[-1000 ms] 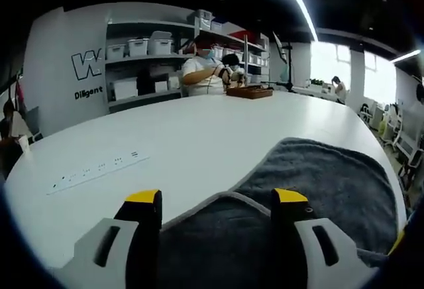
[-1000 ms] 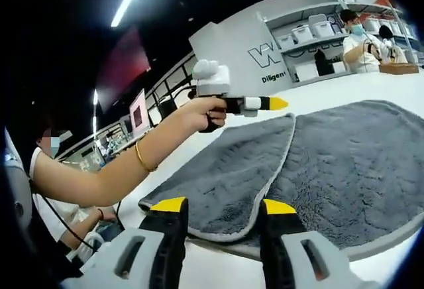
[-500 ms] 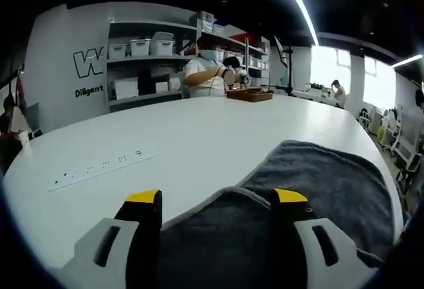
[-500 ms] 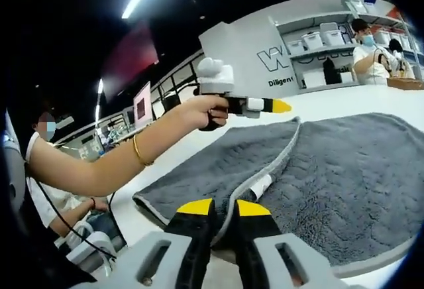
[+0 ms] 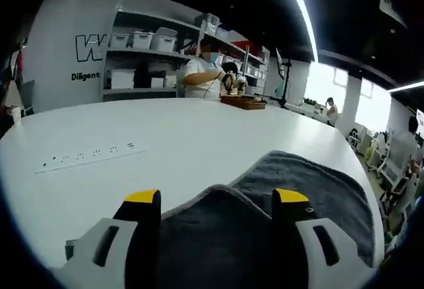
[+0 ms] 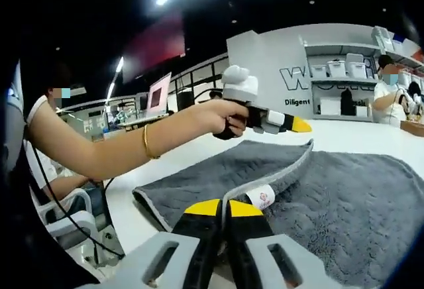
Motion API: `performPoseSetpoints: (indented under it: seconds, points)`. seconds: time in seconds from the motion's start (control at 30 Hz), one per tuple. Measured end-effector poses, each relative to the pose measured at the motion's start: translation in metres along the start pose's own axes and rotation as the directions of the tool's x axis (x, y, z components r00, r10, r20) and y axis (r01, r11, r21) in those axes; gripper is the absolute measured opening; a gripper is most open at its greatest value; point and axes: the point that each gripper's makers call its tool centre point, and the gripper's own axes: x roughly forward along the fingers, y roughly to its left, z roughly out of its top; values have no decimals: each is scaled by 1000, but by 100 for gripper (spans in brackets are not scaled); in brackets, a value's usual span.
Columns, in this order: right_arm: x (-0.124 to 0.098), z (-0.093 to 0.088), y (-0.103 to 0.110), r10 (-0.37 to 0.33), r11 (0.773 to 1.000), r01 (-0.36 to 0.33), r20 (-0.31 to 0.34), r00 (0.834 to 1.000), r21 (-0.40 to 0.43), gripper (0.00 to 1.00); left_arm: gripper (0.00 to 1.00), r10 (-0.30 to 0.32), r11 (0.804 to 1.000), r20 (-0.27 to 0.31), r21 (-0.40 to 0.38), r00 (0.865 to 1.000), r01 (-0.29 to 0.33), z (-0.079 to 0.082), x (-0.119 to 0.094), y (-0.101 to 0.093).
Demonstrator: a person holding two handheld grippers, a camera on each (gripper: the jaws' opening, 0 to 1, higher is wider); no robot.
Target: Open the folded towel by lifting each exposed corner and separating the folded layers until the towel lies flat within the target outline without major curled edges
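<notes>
- Since a second ago, right gripper point(image 6: 222, 204) fingers closed onto grey terry towel point(image 6: 344, 196) hem, clamped.
- Left gripper point(image 5: 217, 197) fingers apart, straddling towel's far corner on white table point(image 5: 165, 130).
- Folded layer runs away from right gripper.

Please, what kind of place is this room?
Probably an office-like lab or workshop. A large white table carries a grey towel, wall shelves hold storage boxes, and a person works at the far end.
</notes>
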Motion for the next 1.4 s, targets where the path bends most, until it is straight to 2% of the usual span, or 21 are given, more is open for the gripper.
performPoseSetpoints:
  seconds: [0.3, 0.47, 0.57, 0.7, 0.8, 0.97, 1.1, 1.27, 1.4]
  points:
    - [16, 12, 27, 81, 994, -80, 11, 997, -70, 0, 67, -39, 998, -18, -42, 999, 38, -4, -2, -5]
    - [27, 10, 46, 127, 985, -128, -14, 992, -114, 0, 63, -40, 997, -25, -63, 999, 38, -7, -3, -4]
    - [30, 8, 54, 150, 981, -152, -21, 988, -120, 0, 56, -50, 993, -25, -104, 998, 47, -10, -3, -5]
    - [31, 7, 58, 159, 979, -162, -26, 987, -128, 0, 48, -53, 993, -32, -107, 998, 49, -14, -1, -7]
    - [32, 7, 58, 160, 978, -162, -27, 987, -133, 0, 41, -69, 994, -42, -85, 997, 65, -17, 1, -14]
    - [33, 6, 60, 162, 976, -165, -29, 986, -139, 0, 32, -73, 997, -59, 0, 996, 73, -18, 3, -26]
    - [34, 7, 62, 167, 975, -170, -29, 986, -144, 0, 19, -83, 995, -71, 45, 994, 86, -21, 4, -30]
    - [33, 7, 63, 167, 974, -169, -26, 986, -148, 0, 5, -73, 997, -69, 33, 995, 76, -21, 4, -25]
    - [32, 8, 64, 170, 975, -172, -20, 985, -143, 0, 3, -72, 997, -55, 7, 996, 72, -18, -2, -20]
